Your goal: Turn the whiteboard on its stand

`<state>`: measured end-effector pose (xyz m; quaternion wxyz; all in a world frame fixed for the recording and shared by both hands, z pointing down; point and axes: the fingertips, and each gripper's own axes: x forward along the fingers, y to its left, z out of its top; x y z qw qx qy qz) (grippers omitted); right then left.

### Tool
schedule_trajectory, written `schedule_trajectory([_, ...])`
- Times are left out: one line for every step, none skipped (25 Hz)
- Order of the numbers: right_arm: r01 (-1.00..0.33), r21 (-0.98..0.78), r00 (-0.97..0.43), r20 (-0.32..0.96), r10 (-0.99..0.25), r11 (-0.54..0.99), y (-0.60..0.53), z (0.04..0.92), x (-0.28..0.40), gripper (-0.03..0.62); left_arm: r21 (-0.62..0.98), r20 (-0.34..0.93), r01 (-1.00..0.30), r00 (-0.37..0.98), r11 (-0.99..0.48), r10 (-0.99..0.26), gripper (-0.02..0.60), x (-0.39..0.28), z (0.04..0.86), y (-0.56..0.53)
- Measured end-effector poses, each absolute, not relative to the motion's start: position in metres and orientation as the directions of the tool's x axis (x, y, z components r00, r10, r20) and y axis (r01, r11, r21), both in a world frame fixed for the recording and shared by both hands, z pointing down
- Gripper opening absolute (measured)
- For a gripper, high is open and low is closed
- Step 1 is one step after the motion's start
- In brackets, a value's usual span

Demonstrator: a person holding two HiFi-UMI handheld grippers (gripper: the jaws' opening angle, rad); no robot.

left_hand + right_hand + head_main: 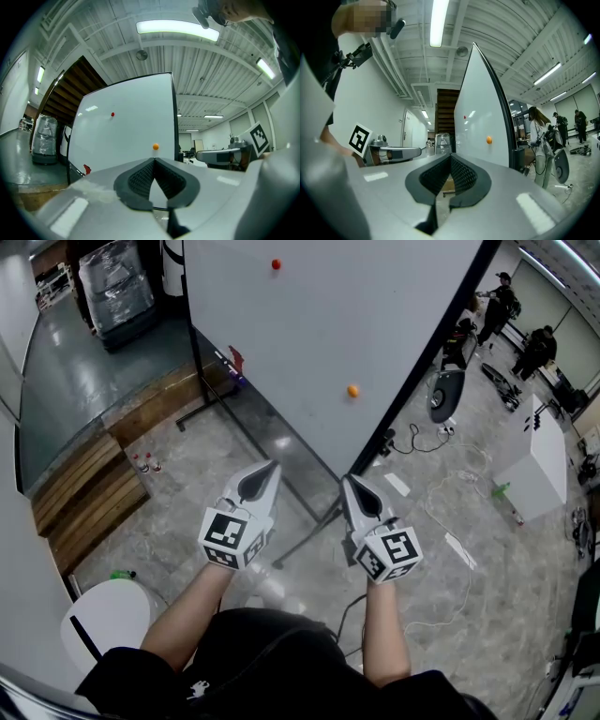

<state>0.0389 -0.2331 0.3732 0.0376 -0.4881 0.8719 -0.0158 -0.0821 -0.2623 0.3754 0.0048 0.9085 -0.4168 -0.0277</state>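
The large whiteboard (pixel 356 315) stands tilted on its black-framed stand, with a red magnet (pixel 276 263) near its top and an orange magnet (pixel 352 390) lower down. My left gripper (pixel 270 468) is shut and empty, a short way in front of the board's lower face. My right gripper (pixel 349 481) is also shut and empty, close to the board's black lower corner edge but not touching it. In the left gripper view the whiteboard (pixel 126 131) faces my left gripper (pixel 153 160). In the right gripper view my right gripper (pixel 451 157) sees the whiteboard (pixel 480 117) nearly edge-on.
A stand leg (pixel 309 540) runs across the floor between my grippers. Wooden steps (pixel 89 493) and small bottles (pixel 145 463) lie to the left, a white round seat (pixel 112 615) at lower left. A white cabinet (pixel 539 470), loose cables (pixel 450 521) and people (pixel 502 301) are on the right.
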Motion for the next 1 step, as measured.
schedule_trajectory([-0.849,-0.065,-0.522,-0.049,-0.851,0.525,-0.2324,0.3738,0.0393,0.008,0.033,-0.045,-0.757,0.651,-0.653,-0.758,0.003,-0.0817,0.3762,-0.2619])
